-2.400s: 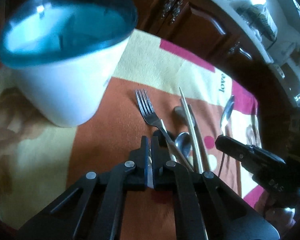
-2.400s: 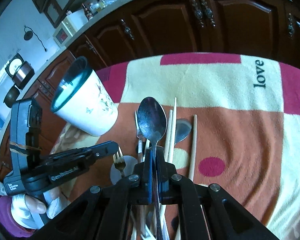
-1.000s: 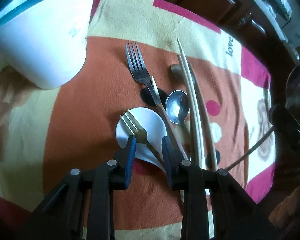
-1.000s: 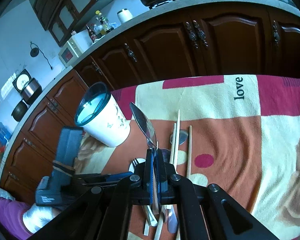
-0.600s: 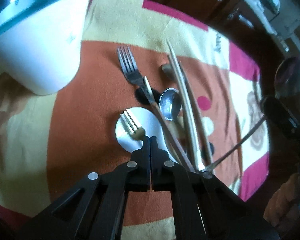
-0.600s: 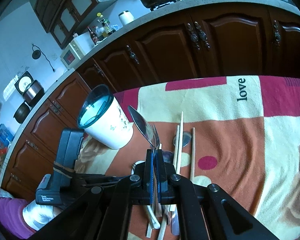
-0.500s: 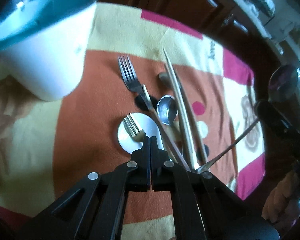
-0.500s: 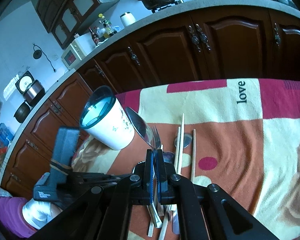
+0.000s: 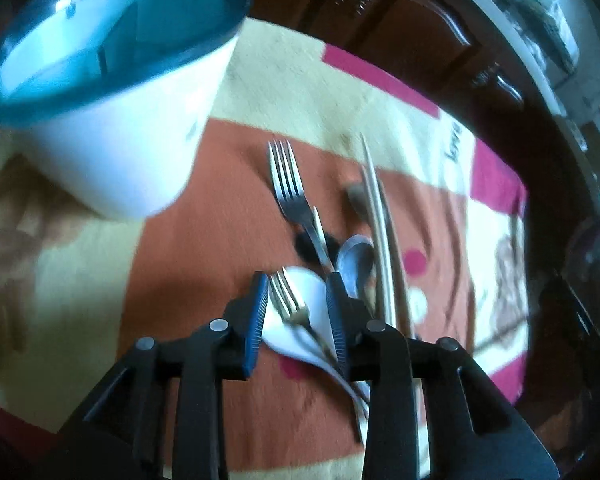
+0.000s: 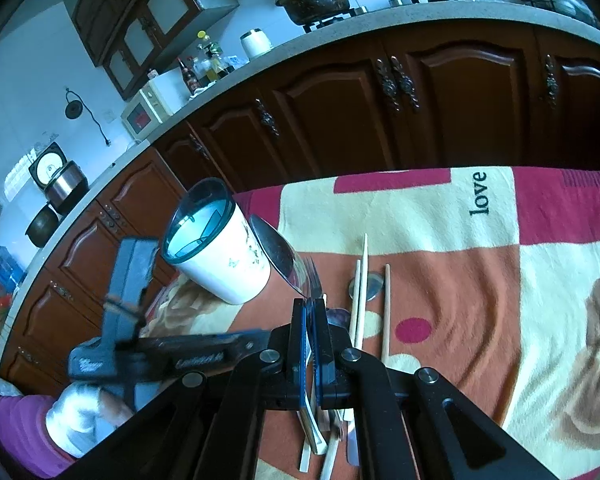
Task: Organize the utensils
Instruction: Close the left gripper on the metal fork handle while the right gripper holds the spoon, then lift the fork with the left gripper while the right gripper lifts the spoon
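My left gripper (image 9: pixel 298 294) has just been opening; its jaws stand narrowly apart astride the small gold fork (image 9: pixel 286 296), apparently not pinching it (blurred). My right gripper (image 10: pixel 310 312) clamps the large spoon (image 10: pixel 276 254), raised near the teal-rimmed cup (image 10: pixel 220 258). Chopsticks (image 10: pixel 362 276) lie on the blanket (image 10: pixel 480 280).
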`<act>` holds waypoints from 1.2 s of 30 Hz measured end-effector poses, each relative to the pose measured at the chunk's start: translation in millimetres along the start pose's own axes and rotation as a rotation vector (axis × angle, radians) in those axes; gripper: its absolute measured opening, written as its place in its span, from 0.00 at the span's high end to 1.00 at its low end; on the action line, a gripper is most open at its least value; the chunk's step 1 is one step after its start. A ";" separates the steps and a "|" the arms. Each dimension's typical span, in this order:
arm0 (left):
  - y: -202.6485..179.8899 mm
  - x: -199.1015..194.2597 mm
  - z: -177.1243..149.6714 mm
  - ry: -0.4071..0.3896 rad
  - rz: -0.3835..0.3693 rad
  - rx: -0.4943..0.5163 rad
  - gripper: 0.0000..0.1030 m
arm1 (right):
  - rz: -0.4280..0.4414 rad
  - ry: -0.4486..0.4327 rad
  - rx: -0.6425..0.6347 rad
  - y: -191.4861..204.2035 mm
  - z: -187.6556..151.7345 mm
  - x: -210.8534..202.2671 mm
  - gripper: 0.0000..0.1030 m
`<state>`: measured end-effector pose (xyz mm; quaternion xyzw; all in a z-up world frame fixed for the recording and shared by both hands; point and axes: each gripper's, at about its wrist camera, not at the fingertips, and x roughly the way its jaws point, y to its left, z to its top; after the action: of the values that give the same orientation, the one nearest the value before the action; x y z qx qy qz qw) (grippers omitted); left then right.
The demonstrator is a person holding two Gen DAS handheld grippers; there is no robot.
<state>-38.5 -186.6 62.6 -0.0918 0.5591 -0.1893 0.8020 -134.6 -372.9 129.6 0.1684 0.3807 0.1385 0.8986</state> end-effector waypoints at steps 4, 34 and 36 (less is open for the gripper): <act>-3.6 17.4 12.2 -0.004 0.039 -0.031 0.73 | 0.012 0.000 0.006 -3.2 2.7 4.9 0.98; -13.3 -14.0 15.3 -0.062 -0.060 0.024 0.98 | -0.003 -0.010 0.027 -7.4 3.4 4.7 0.98; -11.1 -17.6 13.5 -0.066 -0.067 0.025 0.98 | -0.020 0.021 0.042 -12.2 1.4 14.1 0.98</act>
<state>-33.6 -190.4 86.6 -0.1065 0.5263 -0.2199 0.8144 -122.6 -378.9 116.5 0.1821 0.3946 0.1233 0.8922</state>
